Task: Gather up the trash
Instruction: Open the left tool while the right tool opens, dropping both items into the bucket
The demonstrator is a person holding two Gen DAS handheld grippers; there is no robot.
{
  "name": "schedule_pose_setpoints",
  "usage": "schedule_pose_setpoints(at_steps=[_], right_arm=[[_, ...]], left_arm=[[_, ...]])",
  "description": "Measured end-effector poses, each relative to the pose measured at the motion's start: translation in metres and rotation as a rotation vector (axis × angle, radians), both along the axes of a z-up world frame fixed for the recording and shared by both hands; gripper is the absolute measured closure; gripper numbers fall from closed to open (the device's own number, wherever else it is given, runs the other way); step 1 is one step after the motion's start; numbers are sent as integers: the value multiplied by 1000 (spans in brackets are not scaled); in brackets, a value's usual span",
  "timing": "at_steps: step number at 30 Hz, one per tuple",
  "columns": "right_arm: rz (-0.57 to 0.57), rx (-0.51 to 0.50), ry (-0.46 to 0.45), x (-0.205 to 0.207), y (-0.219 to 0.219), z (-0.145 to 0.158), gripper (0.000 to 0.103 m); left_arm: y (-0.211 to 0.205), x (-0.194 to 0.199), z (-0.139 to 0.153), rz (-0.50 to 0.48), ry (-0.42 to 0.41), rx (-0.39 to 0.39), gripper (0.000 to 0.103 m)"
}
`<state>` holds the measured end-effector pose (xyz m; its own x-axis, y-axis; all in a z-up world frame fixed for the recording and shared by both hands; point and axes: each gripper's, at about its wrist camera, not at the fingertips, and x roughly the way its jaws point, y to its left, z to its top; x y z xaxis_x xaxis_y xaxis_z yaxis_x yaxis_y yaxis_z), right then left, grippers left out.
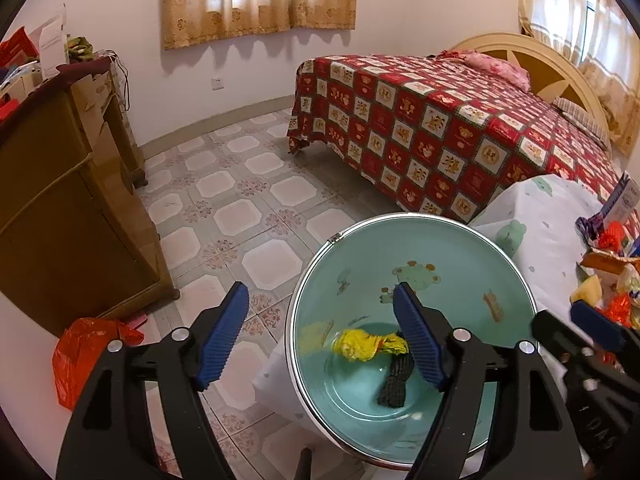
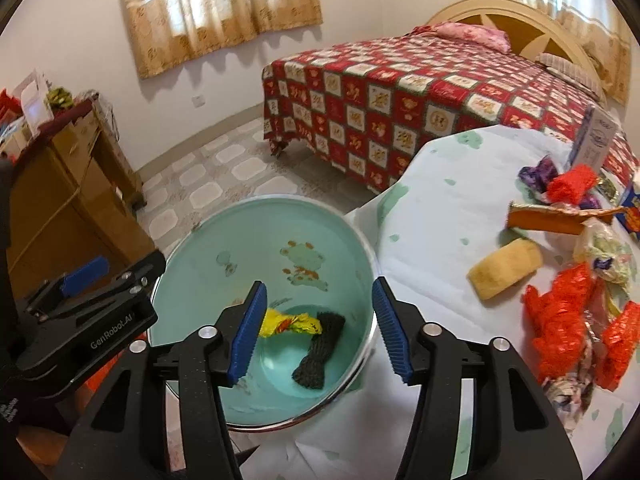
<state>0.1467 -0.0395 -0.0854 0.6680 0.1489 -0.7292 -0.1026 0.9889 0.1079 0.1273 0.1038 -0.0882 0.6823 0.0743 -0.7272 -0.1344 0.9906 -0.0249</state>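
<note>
A: Biggest first? Bed (image 1: 440,128) under a red checked cover, far off at one o'clock, no part in the job.

B: Then the desk (image 2: 440,240), draped in a pale frog-print cloth, filling three o'clock in the right wrist view. Serves as the place where the litter lies.

A: And the teal basin (image 1: 412,264)?

B: Parked right against the desk edge, at six o'clock below both cameras, lower than the cloth. Probably put there so scraps can be carried a short way and dropped in.

A: Already holding anything?

B: Yes: a crumpled yellow wrapper (image 1: 368,344) and a dark knitted piece (image 1: 394,380), touching each other on the bottom. So partly done, by the look of it.

A: Left to collect?

B: Plenty at three o'clock on the desk: red net scraps (image 2: 560,308), a yellow sponge (image 2: 506,268), an orange wrapper (image 2: 544,222), a purple wrapper (image 2: 538,172), more crumpled paper. All well apart from the basin.

A: Grippers?

B: Left gripper (image 1: 320,336) spread wide, nothing between the pads, hovering over the basin's nine o'clock rim. Right gripper (image 2: 320,330) spread wide too, empty, poised above the basin's three o'clock rim next to the desk.

A: Reason for that?

B: Likely a release pose over the basin; next call would be a swing toward the desk heap.
</note>
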Motion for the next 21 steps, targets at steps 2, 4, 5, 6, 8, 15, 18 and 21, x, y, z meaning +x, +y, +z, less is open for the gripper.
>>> schedule_pose_setpoints(at_steps=[2,4,5,6,8,15,18,21], right_arm=[[-9,-8,-16,-3,-3,6,46],[-17,-5,-31,-5,-5,12,45],[-24,-4,-39,-8,-7,15,44],[-30,-5,-47,-9,-7,17,42],[-46,-9,-69,-13,-11,24,41],[-99,1,-96,-21,-29,37,41],[-129,4,-101,-25,-40,39,41],[-152,2,-100,-28,-50,40,41]], left_arm=[[-1,-1,2,1,-9,2,28],[-2,-2,3,-2,-17,4,27],[-2,-2,4,-2,-23,4,27],[-3,-3,5,-2,-28,5,26],[-4,-4,6,-3,-36,5,26],[-6,-7,9,-9,-53,3,26],[-10,-10,12,-25,-73,3,26],[-19,-12,14,-57,-88,6,26]])
